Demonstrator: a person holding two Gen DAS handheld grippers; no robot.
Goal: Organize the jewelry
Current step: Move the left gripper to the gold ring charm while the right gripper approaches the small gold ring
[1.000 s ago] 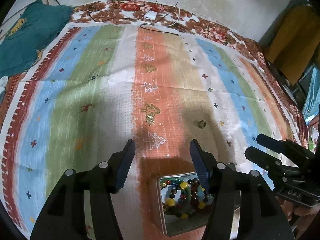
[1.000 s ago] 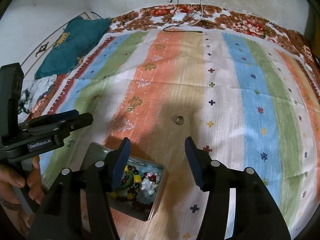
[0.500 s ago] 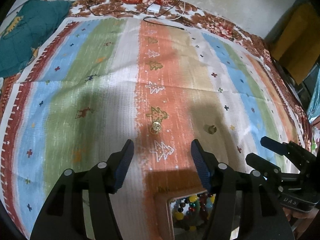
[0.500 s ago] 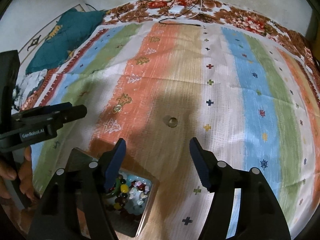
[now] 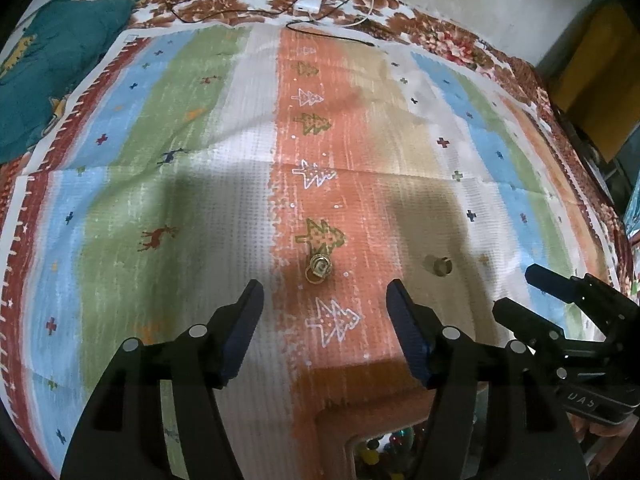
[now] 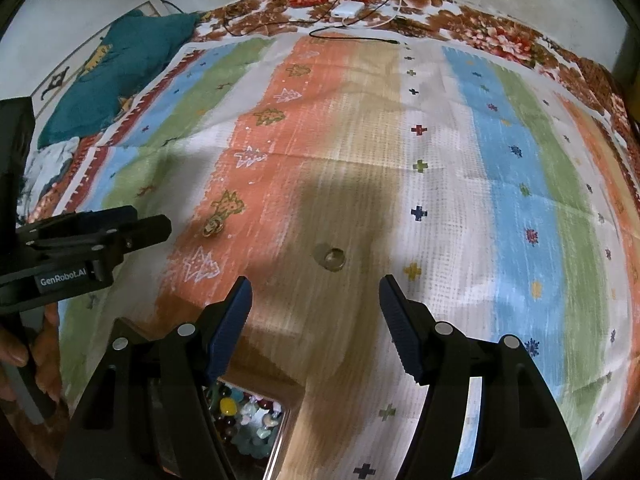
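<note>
Striped cloth [image 5: 224,208] in blue, green, white, orange and tan bands covered the whole work surface, laid over a brown floral sheet [image 5: 452,44] against a pale wall, with a teal cushion [image 5: 52,64] at the far left and a white charger [image 5: 307,3] with cables at the far edge. From the left wrist view, the left gripper [image 5: 324,336] pointed steeply down at the cloth with its jaws apart and nothing between them; they had just been opening further. A gold ring [image 5: 318,269] lay on the orange band just beyond the fingertips, at the foot of a printed green tree. A second, paler ring [image 5: 439,266] lay to its right on the tan band, apart from it. A tin of coloured beads [image 5: 384,450] showed at the near edge, partly hidden behind the right-hand finger. The right gripper [image 5: 516,292] entered from the right, its fingers near the paler ring without touching it. From the right wrist view, the right gripper [image 6: 316,316] likewise stood with jaws apart and empty, having just widened. The paler ring [image 6: 331,258] lay just beyond its fingertips, roughly centred between them. The gold ring [image 6: 212,226] lay further left on the orange band, just beside the tips of the left gripper [image 6: 152,224]. The bead tin [image 6: 244,420] sat near, under the left-hand finger. A hand [image 6: 24,356] held the left gripper's handle at the left edge.
</note>
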